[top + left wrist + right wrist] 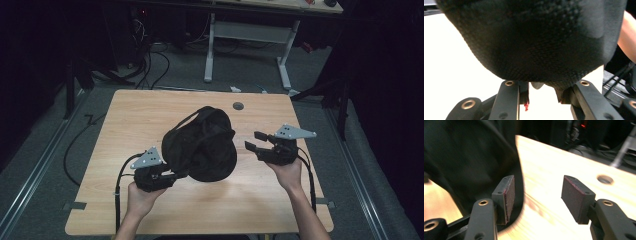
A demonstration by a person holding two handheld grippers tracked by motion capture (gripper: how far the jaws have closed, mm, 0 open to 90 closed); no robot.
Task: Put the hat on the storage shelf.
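A black fabric bag (202,145) with a strap at its top lies in the middle of the wooden table (135,115). My left gripper (175,176) is at the bag's near left edge, shut on the fabric. In the left gripper view the woven bag (531,37) looms just above the jaws, and its lower hem is caught at the left gripper (542,97). My right gripper (255,141) is off the bag's right side, open and apart from it. In the right gripper view the right gripper (536,195) has bare tabletop between its pads, with the bag (469,162) beside its left pad.
A round cable hole (238,106) sits near the table's far edge, also seen as the hole (605,179) ahead of the right jaw. Behind the table stand a white-legged desk (250,30) and floor cables (150,65). Dark surroundings flank both sides.
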